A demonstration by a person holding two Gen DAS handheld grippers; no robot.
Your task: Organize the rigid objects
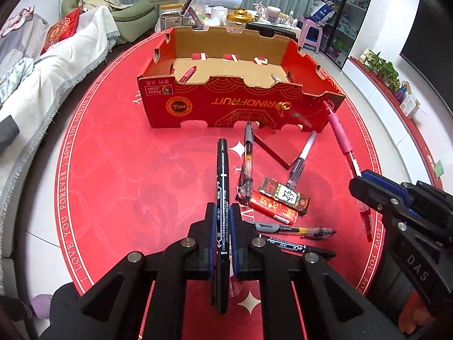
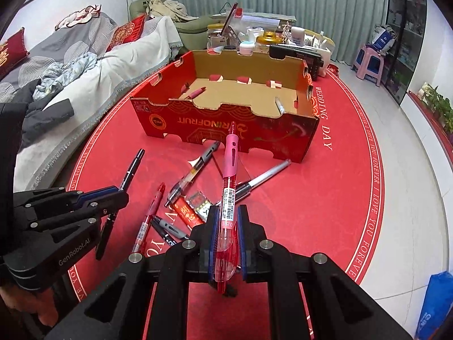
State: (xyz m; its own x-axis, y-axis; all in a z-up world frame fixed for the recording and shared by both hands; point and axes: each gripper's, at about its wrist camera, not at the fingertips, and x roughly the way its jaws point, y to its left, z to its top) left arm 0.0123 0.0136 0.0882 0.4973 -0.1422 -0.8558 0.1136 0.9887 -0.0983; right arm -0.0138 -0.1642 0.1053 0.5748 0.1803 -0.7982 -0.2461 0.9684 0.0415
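Left claw (image 1: 222, 212): closed tight on a black marker (image 1: 222, 175), held near the middle of its barrel, cap end pointing far toward the box. Right claw (image 2: 227, 215): closed on a pink-and-red pen (image 2: 230, 170), pink grip end pointing far, clear red body running back between the blue pads (image 2: 213, 226). Both pens lifted off the surface, above the loose pile.

On the round red mat (image 1: 119, 170), just beyond the claws: a clear pen with grey grip (image 1: 248, 158), a silver-tipped pen (image 1: 303, 155), two small printed boxes (image 1: 283, 198) lying one against the other, one red and one dark with a pale label. Nearer, to the right in the left view: a grey-grip gel pen (image 1: 294, 229) and a second black marker (image 1: 297, 247), lying side by side but apart. In the right view also a red pen (image 2: 150, 215), left of the small boxes.

Farther: an open red cardboard box (image 1: 240, 104), marked RINOFRUIT upside down, standing in the middle of the mat. Inside, on its brown floor, a pink pen (image 1: 187, 74) at the left and a grey-white pen (image 2: 279, 104) at the right.

Behind the box: jars and clutter (image 1: 226, 17). At the left: a sofa with grey cover (image 1: 65, 65).
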